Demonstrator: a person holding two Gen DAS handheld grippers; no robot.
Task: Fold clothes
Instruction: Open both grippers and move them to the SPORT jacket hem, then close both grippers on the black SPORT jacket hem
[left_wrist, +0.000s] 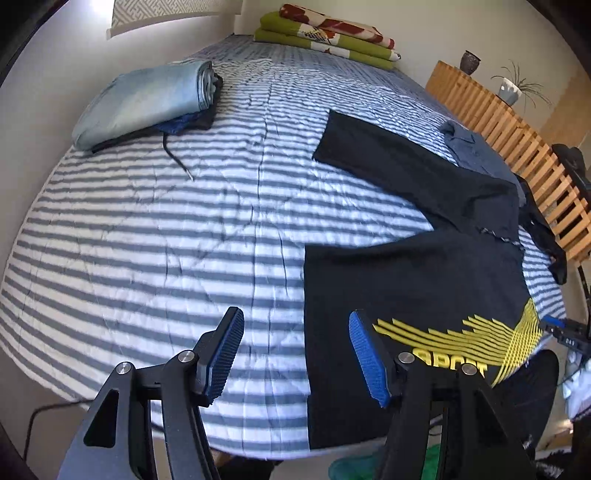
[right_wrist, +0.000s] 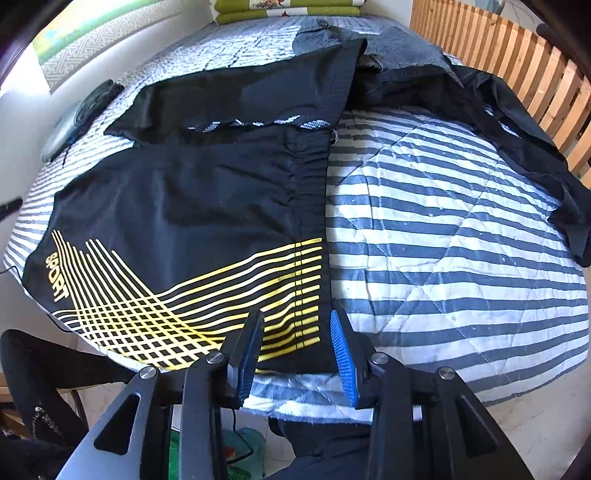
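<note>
Black shorts (left_wrist: 413, 273) (right_wrist: 207, 199) with yellow stripes and a yellow SPORT print lie spread flat on the striped bed. My left gripper (left_wrist: 295, 350) hovers open over the leg hem edge of the shorts, one finger above the bedspread, the other above the fabric. My right gripper (right_wrist: 297, 350) hangs open at the near corner of the waistband (right_wrist: 310, 206), holding nothing. Another dark garment (right_wrist: 517, 136) and a grey-blue shirt (left_wrist: 476, 151) lie crumpled behind the shorts near the slatted rail.
A folded stack topped by light blue cloth (left_wrist: 147, 99) sits at the far left of the bed (left_wrist: 166, 240), a cord trailing from it. Green and red bedding (left_wrist: 325, 33) lies at the head. A wooden slatted rail (left_wrist: 517, 140) runs along the right side.
</note>
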